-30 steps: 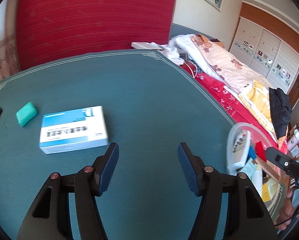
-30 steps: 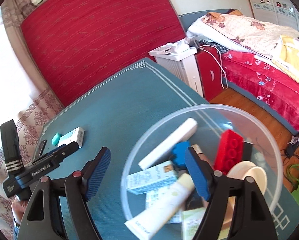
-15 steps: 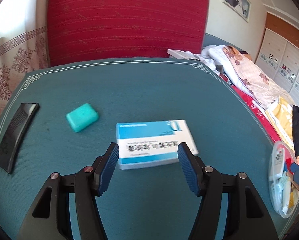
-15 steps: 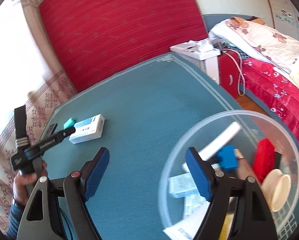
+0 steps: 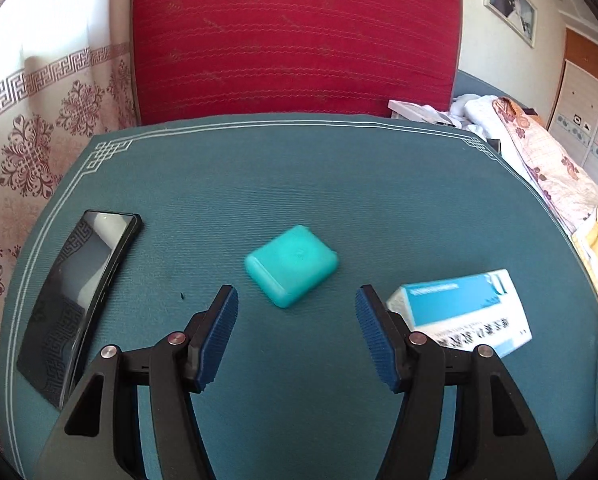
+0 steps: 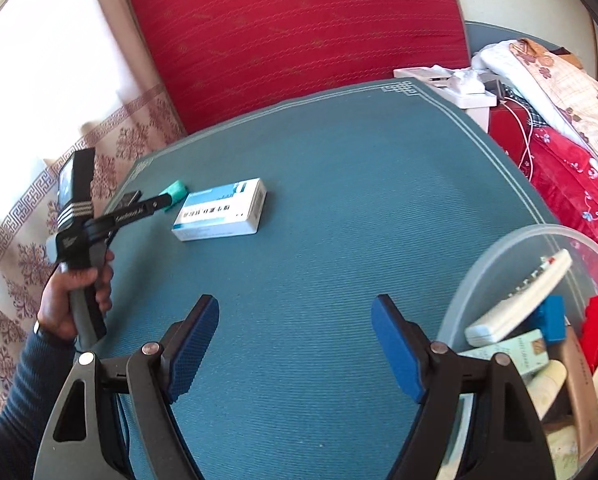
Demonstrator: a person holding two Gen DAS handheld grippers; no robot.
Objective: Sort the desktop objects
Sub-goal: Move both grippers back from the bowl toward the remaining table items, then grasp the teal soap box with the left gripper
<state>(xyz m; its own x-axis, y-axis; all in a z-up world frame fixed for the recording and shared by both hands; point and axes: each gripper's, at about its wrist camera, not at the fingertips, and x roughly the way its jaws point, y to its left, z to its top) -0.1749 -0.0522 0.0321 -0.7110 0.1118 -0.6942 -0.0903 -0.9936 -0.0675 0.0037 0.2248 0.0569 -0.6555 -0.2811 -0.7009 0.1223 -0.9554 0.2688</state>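
A small teal case (image 5: 291, 265) lies on the teal table mat (image 5: 299, 168), just ahead of my open, empty left gripper (image 5: 295, 307). A blue-and-white medicine box (image 5: 463, 312) lies to its right, partly behind the right finger. A black phone (image 5: 79, 288) lies at the left. In the right wrist view my right gripper (image 6: 295, 320) is open and empty above the mat. The box (image 6: 221, 209) and the teal case (image 6: 175, 190) lie far ahead to the left, where the left gripper (image 6: 155, 202) points at them. A clear plastic bowl (image 6: 499, 256) holds several sorted items.
A red headboard-like panel (image 5: 295, 36) stands behind the table. A bed with bedding (image 6: 559, 92) and a white appliance (image 6: 459, 88) are to the right. A patterned curtain (image 5: 27, 128) hangs at the left.
My left gripper has swung left, from the medicine box to the teal case, which now sits between its fingers' line. My right gripper has drawn left away from the bowl.
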